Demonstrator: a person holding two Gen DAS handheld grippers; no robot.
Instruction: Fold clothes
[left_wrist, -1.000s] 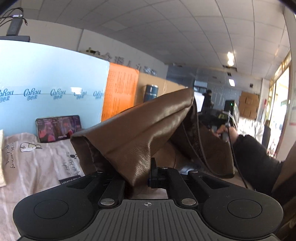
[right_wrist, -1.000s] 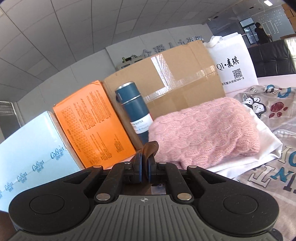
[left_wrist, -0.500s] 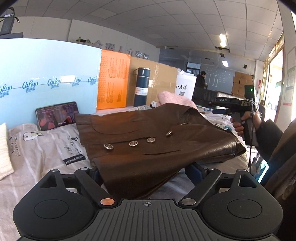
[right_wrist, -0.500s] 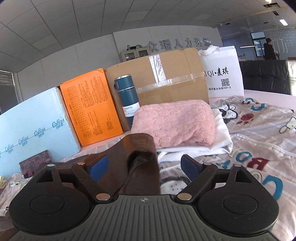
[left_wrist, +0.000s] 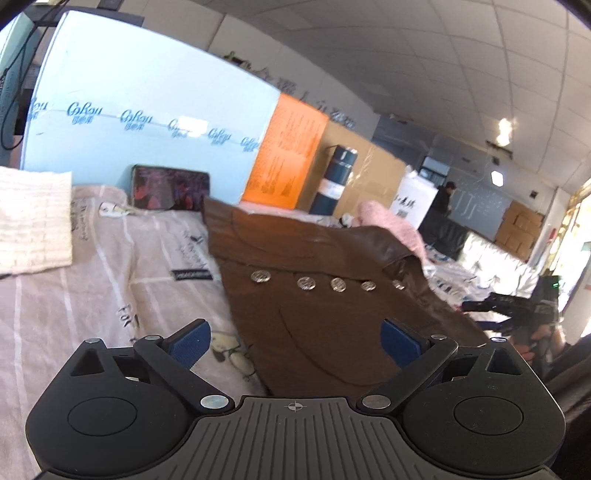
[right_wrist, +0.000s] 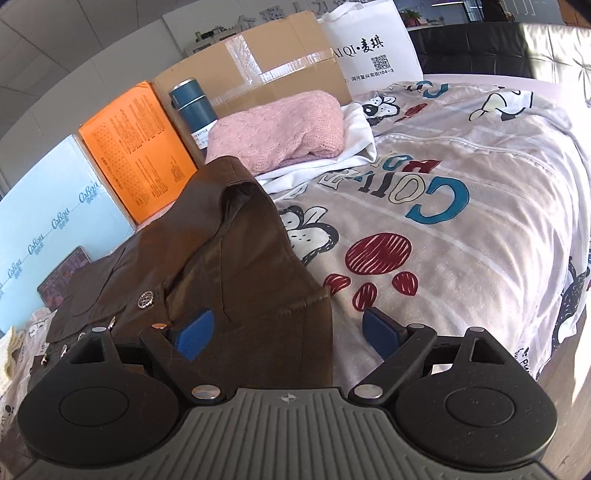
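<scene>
Clearly the brown leather-look jacket (left_wrist: 325, 295) will handle as a heavy, fairly stiff piece: it lies in broad smooth planes rather than fine wrinkles, its surface has a sheen that suggests it could slide between smooth pads, and its row of metal buttons (left_wrist: 306, 283) adds hard lumps best kept out of a pinch. I judge the safest holds are the edges, at the hem corners, the collar (right_wrist: 240, 192) or a sleeve end, where one or two layers fit between the fingers. It is spread button-side up on the printed bedsheet (right_wrist: 461, 236), with a pink knitted sweater (right_wrist: 277, 129) folded beyond its collar end. Both grippers are empty with jaws spread wide. From the left wrist view the left gripper (left_wrist: 295, 341) hovers over the jacket's near edge, its right blue pad above leather and its left pad above bare sheet. From the right wrist view the right gripper (right_wrist: 288, 330) sits at the shoulder end, its left pad over the jacket and its right pad over the sheet, so the garment's edge runs between the fingers
</scene>
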